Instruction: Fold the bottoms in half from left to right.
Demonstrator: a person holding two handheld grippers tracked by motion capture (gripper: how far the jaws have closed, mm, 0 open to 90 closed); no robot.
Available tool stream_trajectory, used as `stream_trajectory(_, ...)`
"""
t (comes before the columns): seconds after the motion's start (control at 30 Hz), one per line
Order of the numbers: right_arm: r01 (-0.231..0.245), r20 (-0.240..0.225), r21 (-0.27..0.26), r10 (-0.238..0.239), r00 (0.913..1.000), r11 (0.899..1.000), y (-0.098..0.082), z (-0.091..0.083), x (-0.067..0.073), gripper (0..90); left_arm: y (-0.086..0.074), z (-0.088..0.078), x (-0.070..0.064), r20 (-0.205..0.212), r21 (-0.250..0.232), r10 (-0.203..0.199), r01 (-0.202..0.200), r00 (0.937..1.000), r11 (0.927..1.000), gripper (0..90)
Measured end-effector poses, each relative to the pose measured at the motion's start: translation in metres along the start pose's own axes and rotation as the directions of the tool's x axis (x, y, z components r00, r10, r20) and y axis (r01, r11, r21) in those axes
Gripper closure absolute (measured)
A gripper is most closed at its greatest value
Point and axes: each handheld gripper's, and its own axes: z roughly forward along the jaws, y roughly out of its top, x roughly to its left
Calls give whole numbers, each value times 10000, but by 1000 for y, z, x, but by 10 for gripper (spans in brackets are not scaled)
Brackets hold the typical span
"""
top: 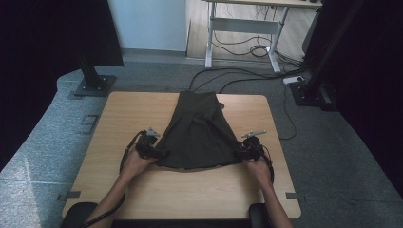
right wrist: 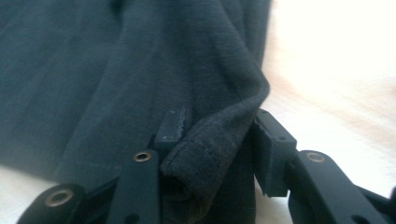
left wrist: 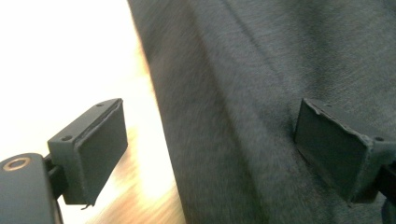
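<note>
Grey carpet, trailing cables and a second desk frame surround the pale wooden bench [top: 142, 190] where a person works a dark garment [top: 199, 133], spread lengthwise down the middle of the top with its wider hem nearest the person. The right tool [right wrist: 212, 140] has a thick fold of the stitched hem bunched between its jaws at the garment's near right corner, the jaws drawn in against the cloth on both sides. The left tool [left wrist: 210, 144] stands wide apart at the near left corner, one jaw over bare wood and the other over the fabric, gripping nothing. The cloth looks like a soft, matte knit: light, limp and quick to crease, likely to sag and slide between any two holds rather than keep its shape. Nothing about it appears fragile or slippery. The doubled, stitched hem seems the firmest place to take it, at the two near corners, so that the weight hangs evenly and the edge stays taut.
</note>
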Motion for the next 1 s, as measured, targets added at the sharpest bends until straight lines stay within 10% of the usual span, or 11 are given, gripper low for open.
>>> stream_trajectory(0.13,463,-335,160,-457,9984,9988,-5,-3,24,597,-15,-13,8,-21,-119,-230,230,9997,9997,115)
stream_trajectory(0.23,701,-520,306,-685,9963,9971,-7,-4,34,427,-16,-27,4,-281,-316,246,-255,9993,9992,144)
stream_trajectory(0.53,827,22,-631,-827,9966,9946,-26,-29,31,139,-55,-74,8,-414,-518,481,-503,9980,9974,81)
stream_trajectory(0.7,1121,388,-376,-1106,9931,9930,-46,-32,19,128,-85,-69,8,-831,515,962,-921,9919,9944,0)
stream_trajectory(1.0,1000,304,-731,-980,9947,9923,-60,-22,14,0,-88,-65,13,-610,-32,424,-427,9972,9991,0)
